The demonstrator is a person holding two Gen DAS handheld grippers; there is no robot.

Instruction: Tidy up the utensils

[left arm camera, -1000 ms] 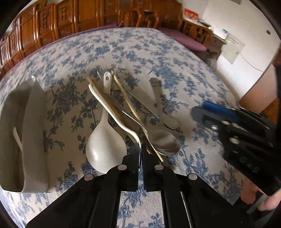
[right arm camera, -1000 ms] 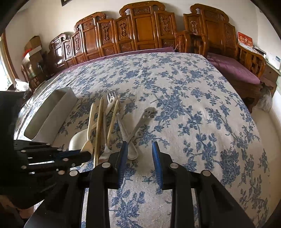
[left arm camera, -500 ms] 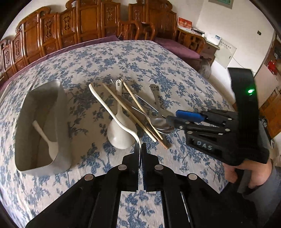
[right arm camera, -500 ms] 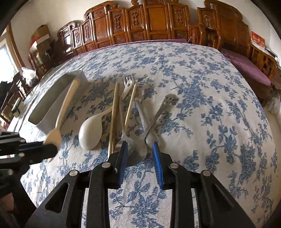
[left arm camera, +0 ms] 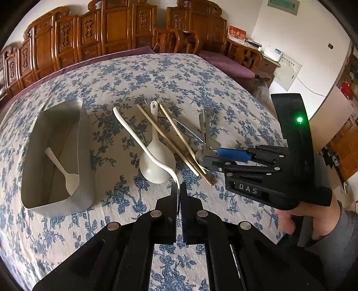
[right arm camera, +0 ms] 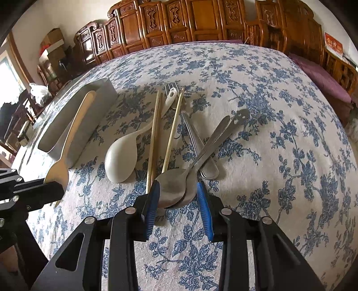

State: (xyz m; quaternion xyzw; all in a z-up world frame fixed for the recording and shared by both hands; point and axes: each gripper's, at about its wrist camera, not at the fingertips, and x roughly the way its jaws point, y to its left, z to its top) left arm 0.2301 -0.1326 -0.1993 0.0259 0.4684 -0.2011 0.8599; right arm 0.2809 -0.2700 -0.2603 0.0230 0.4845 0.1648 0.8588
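Carved wooden chairs [right arm camera: 201, 20] ring a floral tablecloth [right arm camera: 279, 125] where the left gripper [left arm camera: 179, 190] clamps a cream spoon [left arm camera: 138, 136] beside the tray [left arm camera: 82, 156], while the right gripper [right arm camera: 177, 197], jaws apart, straddles two steel spoons [right arm camera: 179, 185].

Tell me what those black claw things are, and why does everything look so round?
Those are two grabbing tools, like big tweezers. A person holds one in each hand. Each has a wide-eyed camera on it, which bends the picture. One picture looks along the left gripper, which is pinched shut on a cream spoon. The other looks along the right gripper, whose blue fingers are open on either side of two metal spoons. A white rice scoop, chopsticks and a fork also lie on the flowery tablecloth. The metal box has a small white spoon inside.
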